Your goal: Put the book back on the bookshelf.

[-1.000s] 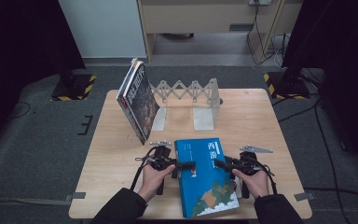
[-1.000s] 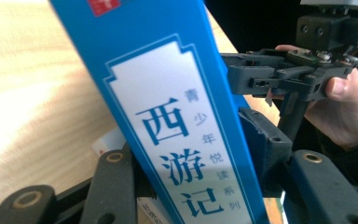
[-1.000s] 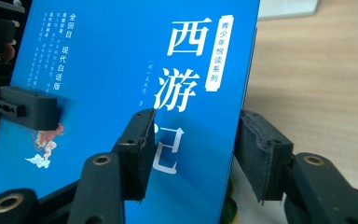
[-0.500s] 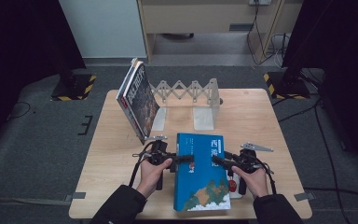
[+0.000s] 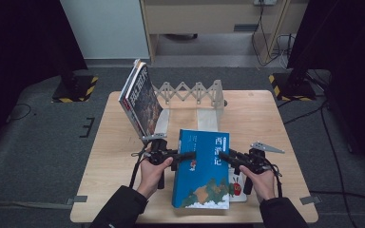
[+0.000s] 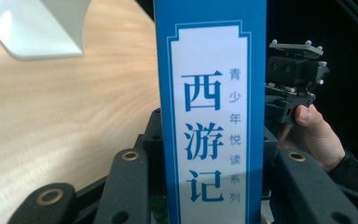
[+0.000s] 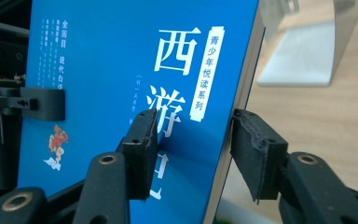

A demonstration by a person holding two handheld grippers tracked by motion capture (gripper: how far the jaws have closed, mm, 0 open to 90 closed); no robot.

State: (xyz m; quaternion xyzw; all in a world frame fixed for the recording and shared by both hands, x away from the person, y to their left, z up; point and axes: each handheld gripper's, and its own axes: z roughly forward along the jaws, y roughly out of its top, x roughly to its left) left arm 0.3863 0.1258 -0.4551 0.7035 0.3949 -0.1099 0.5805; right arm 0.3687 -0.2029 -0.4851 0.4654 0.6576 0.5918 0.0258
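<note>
So, the left gripper [image 5: 186, 156] is clamped on the spine edge of the blue book [image 5: 203, 168], which is tilted up off the table [image 5: 275, 118] near its front edge. Over on the right, the right gripper [image 5: 225, 156] has just been closing, its jaws pinching the book's page edge.

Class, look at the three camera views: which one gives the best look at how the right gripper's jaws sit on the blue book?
The right gripper view. It looks along the right gripper, with one jaw on the blue book's cover and the other behind its page edge. The high view shows that gripper small, at the book's right side. The left gripper view shows it behind the book's spine.
</note>
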